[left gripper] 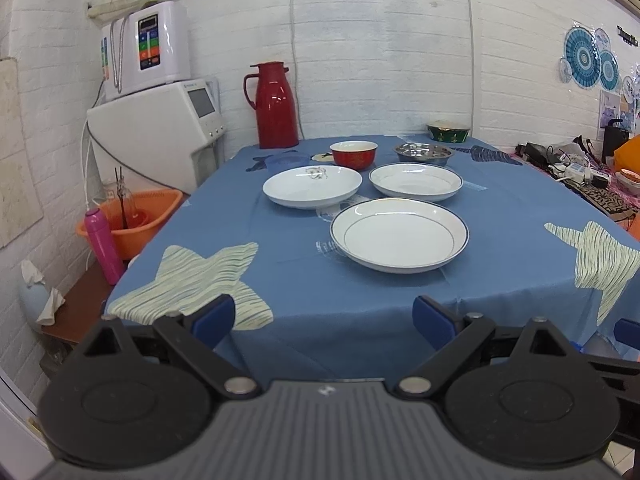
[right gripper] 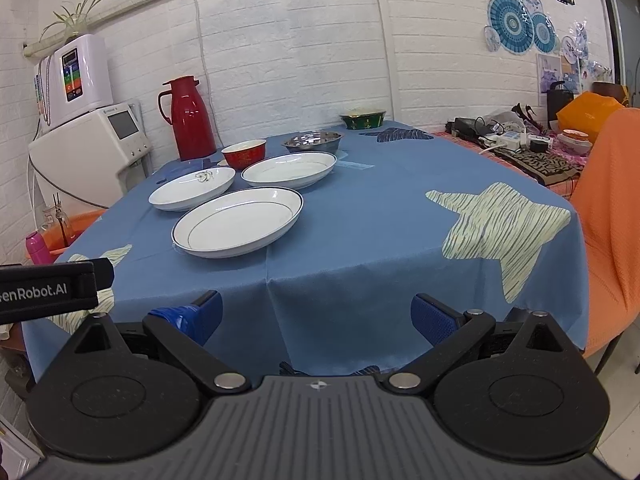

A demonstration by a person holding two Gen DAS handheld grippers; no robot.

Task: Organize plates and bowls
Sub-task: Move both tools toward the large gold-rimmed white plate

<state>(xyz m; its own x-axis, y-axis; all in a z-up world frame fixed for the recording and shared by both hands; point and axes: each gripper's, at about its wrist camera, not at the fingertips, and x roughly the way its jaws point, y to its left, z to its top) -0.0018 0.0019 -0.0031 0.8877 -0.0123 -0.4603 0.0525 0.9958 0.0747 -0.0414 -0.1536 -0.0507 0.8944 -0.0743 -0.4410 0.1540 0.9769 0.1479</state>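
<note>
Before the table, both grippers' jaws gape wide, holding nothing.

Even indoor light, fisheye-warped edges.

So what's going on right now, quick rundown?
Left gripper and right gripper open, empty, short of the table. Three white plates untouched, bowls behind. Nothing in the way.
</note>
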